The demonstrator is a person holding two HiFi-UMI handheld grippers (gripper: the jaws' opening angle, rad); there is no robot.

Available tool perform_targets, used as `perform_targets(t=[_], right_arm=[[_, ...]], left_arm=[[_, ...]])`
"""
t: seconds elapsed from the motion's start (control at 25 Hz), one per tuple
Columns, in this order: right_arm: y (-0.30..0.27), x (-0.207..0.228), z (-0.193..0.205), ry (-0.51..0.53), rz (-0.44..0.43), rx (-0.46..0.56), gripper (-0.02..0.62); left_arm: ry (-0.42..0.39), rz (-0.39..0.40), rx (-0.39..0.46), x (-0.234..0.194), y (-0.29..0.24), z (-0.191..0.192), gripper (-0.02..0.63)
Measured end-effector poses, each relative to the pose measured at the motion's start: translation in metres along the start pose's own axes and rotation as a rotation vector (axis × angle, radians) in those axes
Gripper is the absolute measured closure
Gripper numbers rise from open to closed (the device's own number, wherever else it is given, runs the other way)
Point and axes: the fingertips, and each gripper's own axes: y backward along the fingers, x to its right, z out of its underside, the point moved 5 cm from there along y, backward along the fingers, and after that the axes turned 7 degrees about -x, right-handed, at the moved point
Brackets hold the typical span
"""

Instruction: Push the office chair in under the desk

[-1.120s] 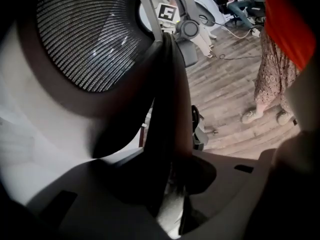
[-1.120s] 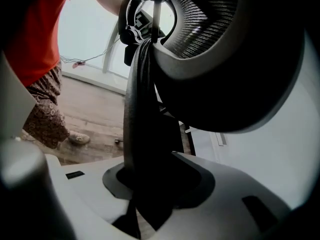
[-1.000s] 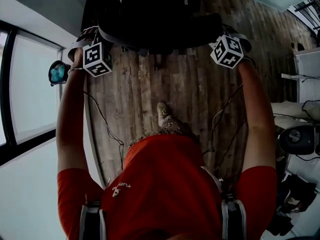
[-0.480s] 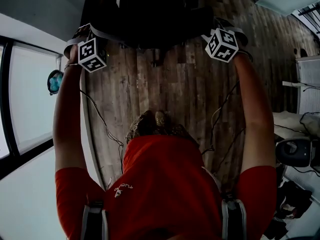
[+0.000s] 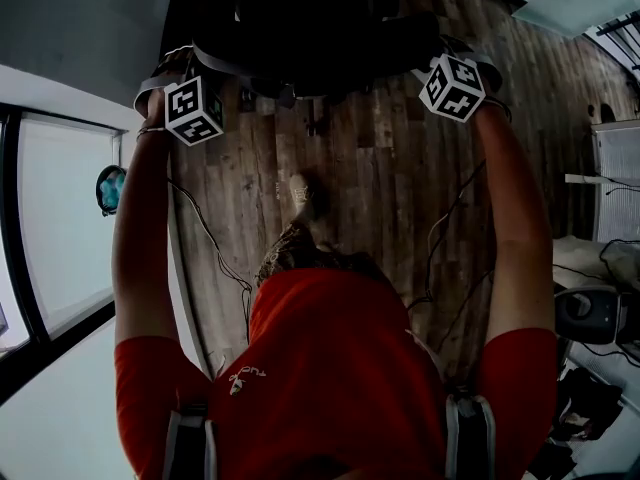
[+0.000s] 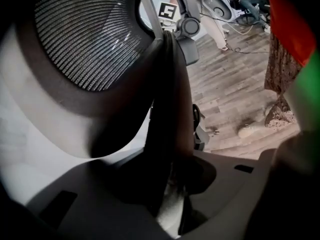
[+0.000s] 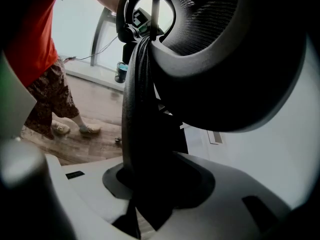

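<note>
The black office chair [image 5: 310, 28] stands at the top of the head view, its back toward me. My left gripper [image 5: 188, 70] is shut on the left edge of the backrest [image 6: 167, 109], and the mesh headrest [image 6: 85, 39] rises above it. My right gripper [image 5: 428, 60] is shut on the right edge of the same backrest [image 7: 140, 109]. In both gripper views the dark backrest rim fills the gap between the jaws. The left gripper [image 6: 170, 184] and right gripper [image 7: 150, 184] show no gap beside the rim. A grey surface [image 5: 80, 18] lies at the top left; whether it is the desk is unclear.
The floor is wooden planks [image 5: 380, 198], with cables [image 5: 440, 238] trailing across it. A window [image 5: 60, 218] runs along the left with a blue object [image 5: 110, 188] by it. Equipment and clutter [image 5: 590, 313] stand at the right. My foot [image 5: 300, 196] is under me.
The chair and both grippers have shifted slightly toward the top of the head view. My foot has stepped forward. Both grips look the same.
</note>
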Motion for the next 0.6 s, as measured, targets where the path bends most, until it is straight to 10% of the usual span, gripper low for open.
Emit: perform_targets(t=[0.6], right_arm=[[-0.077, 0.114, 0.006, -0.043, -0.004, -0.036, 0.439]], left_arm=[[-0.025, 0.007, 0.023, -0.103, -0.107, 0.007, 0.465]])
